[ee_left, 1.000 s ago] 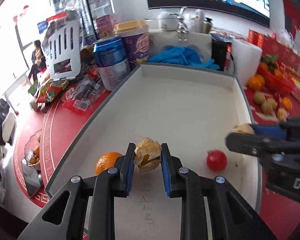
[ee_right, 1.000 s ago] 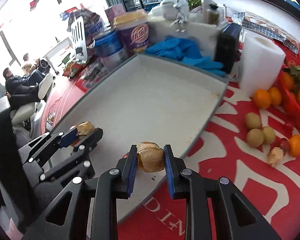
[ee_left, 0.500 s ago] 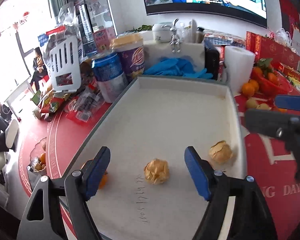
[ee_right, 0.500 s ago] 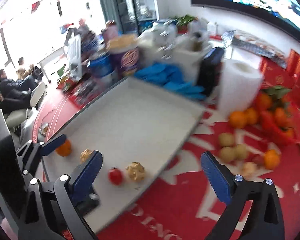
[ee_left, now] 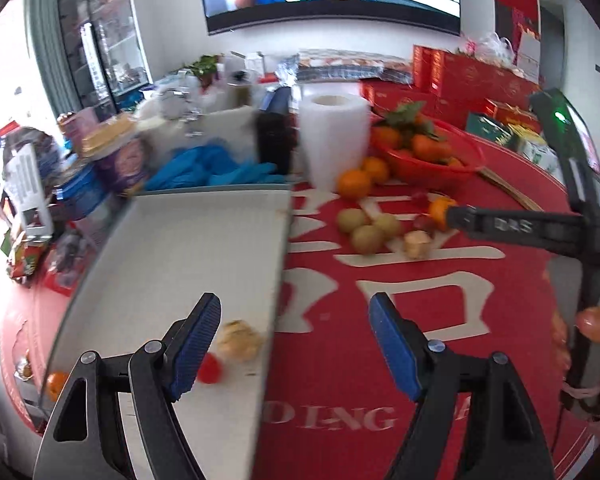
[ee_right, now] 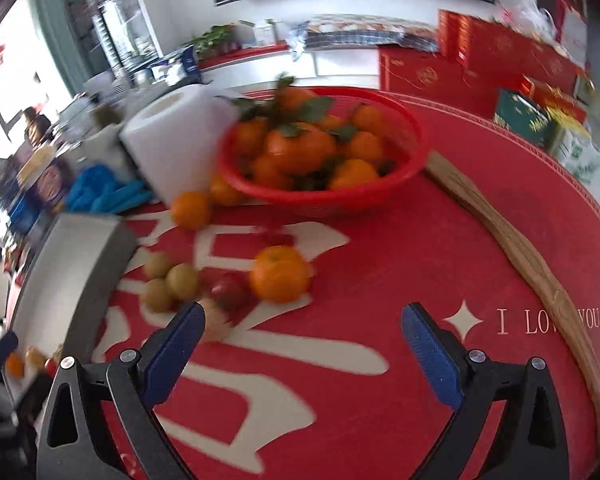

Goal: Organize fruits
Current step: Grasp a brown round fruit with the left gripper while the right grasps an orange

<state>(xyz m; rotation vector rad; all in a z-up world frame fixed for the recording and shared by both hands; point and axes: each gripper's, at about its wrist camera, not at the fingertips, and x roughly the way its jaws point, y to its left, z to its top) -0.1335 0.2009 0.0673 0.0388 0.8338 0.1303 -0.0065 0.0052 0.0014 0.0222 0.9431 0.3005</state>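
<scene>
My left gripper (ee_left: 294,312) stands open and empty over the right edge of the white tray (ee_left: 204,248). Below it in the tray lie a papery husked fruit (ee_left: 238,345), a small red tomato (ee_left: 209,368) and an orange (ee_left: 56,384). My right gripper (ee_right: 303,316) is open and empty above the red cloth. Just ahead of it lie a loose orange (ee_right: 280,278), a red tomato (ee_right: 230,290), green-brown round fruits (ee_right: 170,282) and another husked fruit (ee_right: 216,322) beside its left pad. A red basket (ee_right: 320,196) of leafy oranges stands behind them.
A white paper roll (ee_right: 172,132) and blue gloves (ee_left: 220,168) sit behind the tray, with cans and packets to the left. A wooden fan (ee_right: 520,248) lies on the right of the cloth. A hand (ee_left: 596,320) grips the right tool's handle.
Both grippers opened and let go of their husked fruits, which now lie in the tray. Both then swung right, the right one out over the loose fruit on the cloth.
</scene>
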